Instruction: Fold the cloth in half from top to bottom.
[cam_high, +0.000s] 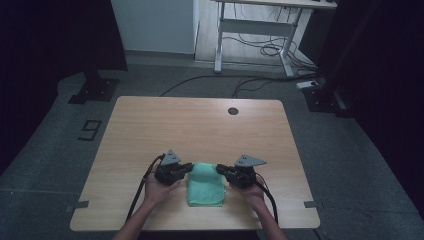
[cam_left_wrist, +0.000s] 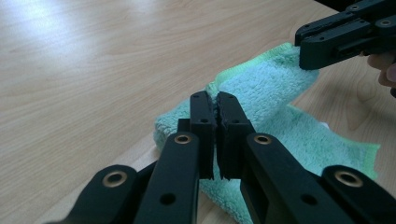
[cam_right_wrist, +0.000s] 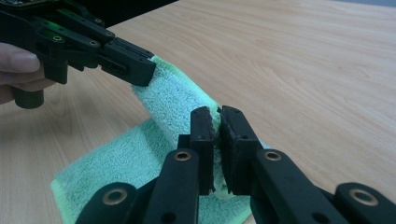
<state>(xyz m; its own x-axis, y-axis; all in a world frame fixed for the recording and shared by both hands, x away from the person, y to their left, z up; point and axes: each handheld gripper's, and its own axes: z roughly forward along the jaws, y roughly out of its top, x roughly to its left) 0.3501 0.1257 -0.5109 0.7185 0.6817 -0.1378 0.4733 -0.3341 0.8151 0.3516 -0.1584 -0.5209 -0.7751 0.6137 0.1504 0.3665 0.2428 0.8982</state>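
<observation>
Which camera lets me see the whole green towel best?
The high view: the green towel lies whole on the table, between the left gripper and right gripper. The left gripper view shows part of it up close behind black jaws; so does the right gripper view.

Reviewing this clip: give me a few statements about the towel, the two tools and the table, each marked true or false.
1. Both tools, the left tool and the right tool, are shut on the green towel. True.
2. The towel is red. False: it is green.
3. The towel lies on a wooden table. True.
4. The towel sits at the table's far edge. False: it is near the person's edge.
5. The tools grip opposite ends of one raised towel edge. True.
</observation>
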